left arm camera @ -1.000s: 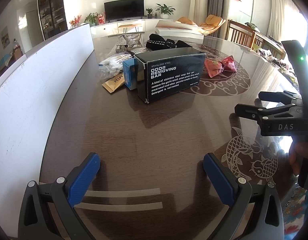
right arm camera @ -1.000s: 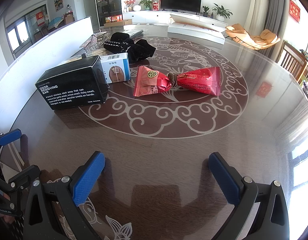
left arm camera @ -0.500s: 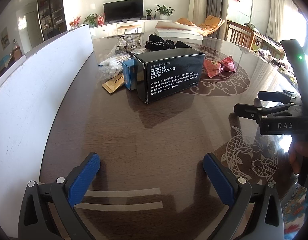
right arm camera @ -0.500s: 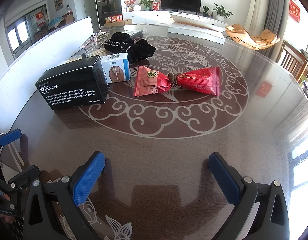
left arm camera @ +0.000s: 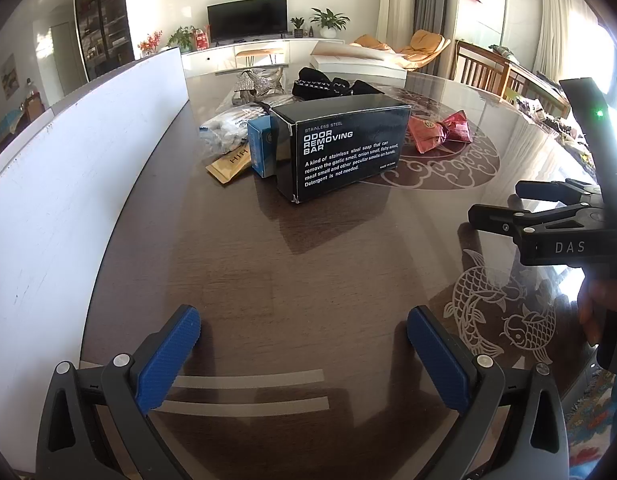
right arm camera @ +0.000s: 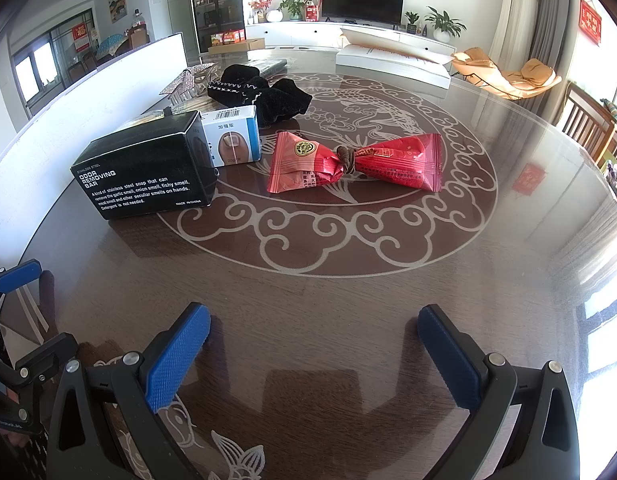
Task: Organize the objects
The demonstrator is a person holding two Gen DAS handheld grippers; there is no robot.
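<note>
Right wrist: closed black box point(right arm camera: 148, 168) beside red packets point(right arm camera: 354, 164).

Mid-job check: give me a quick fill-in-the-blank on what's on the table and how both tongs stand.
1. Both the left tongs and right tongs are ____.
2. The black box reads "ODOR ____ BAR".
3. The two red packets are tied at the ____.

Missing words: open; REMOVING; middle

Black frames, blue ribbed pads point(left arm camera: 170, 356)
</note>
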